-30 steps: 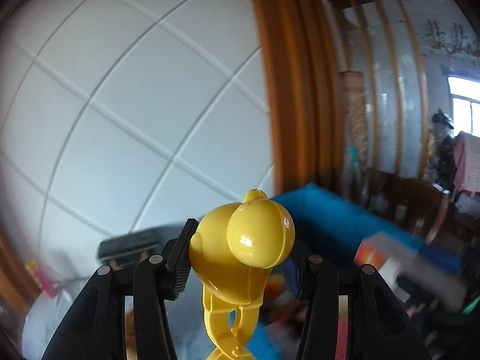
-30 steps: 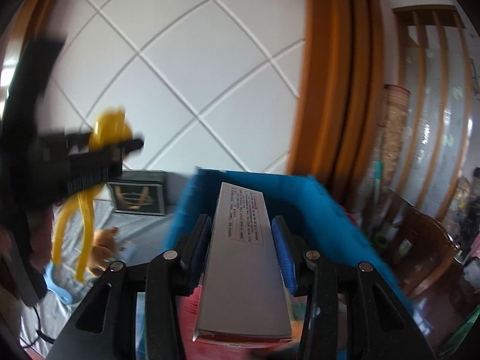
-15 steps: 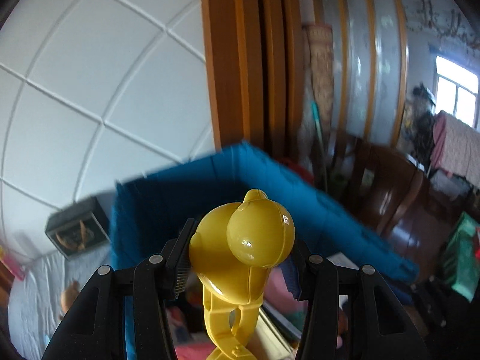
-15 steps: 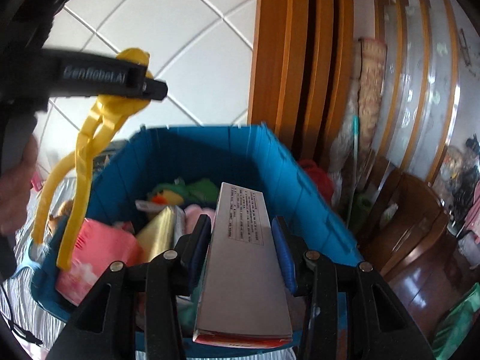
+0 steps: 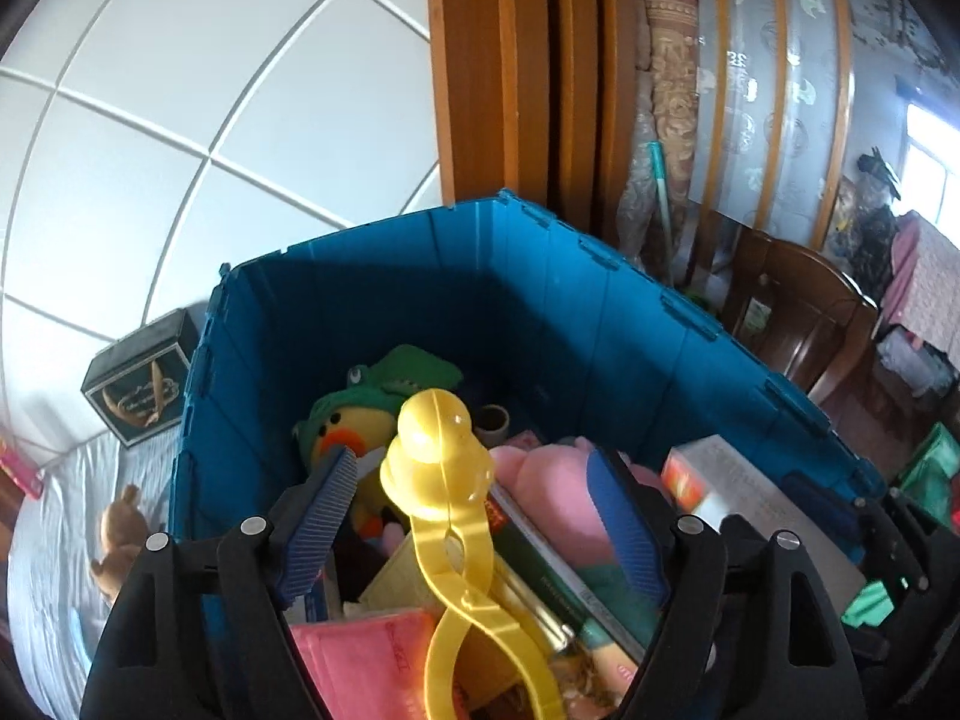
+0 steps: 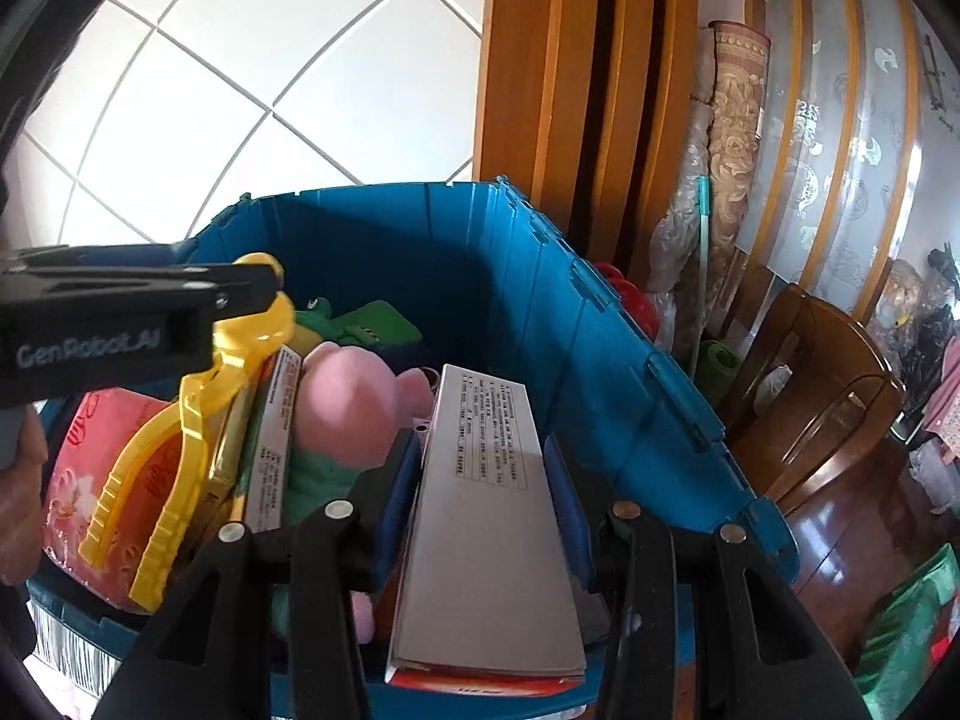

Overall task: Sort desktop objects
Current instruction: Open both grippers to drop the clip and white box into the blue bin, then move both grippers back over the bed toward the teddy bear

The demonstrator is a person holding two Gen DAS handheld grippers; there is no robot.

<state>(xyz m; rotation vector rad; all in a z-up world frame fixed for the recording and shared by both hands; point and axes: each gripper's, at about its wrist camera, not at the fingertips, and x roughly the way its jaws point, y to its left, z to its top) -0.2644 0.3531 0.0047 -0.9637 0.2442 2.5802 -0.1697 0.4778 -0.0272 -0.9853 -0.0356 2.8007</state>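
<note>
— Tongs [image 5: 438, 456], the yellow ones?
— Over the pile inside the blue bin [image 5: 540, 312], ball end toward 12 o'clock, handles toward 6. Resting or dropping, cannot tell.
— Left gripper [image 5: 471, 468]?
— Spread wide, gripping nothing; gaps on both sides of the tongs.
— Right gripper [image 6: 480, 447]?
— Clamped tight on a grey box [image 6: 486, 510], above the bin's near rim, at 3 o'clock of a pink plush [image 6: 342, 402].
— Outside the bin?
— Black case [image 5: 141, 384] and brown teddy [image 5: 120, 540], off at 9 o'clock.

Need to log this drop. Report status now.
Left gripper open, yellow plastic duck-head tongs released over blue plastic crate. Right gripper shut on grey cardboard box. Crate crowded.
</note>
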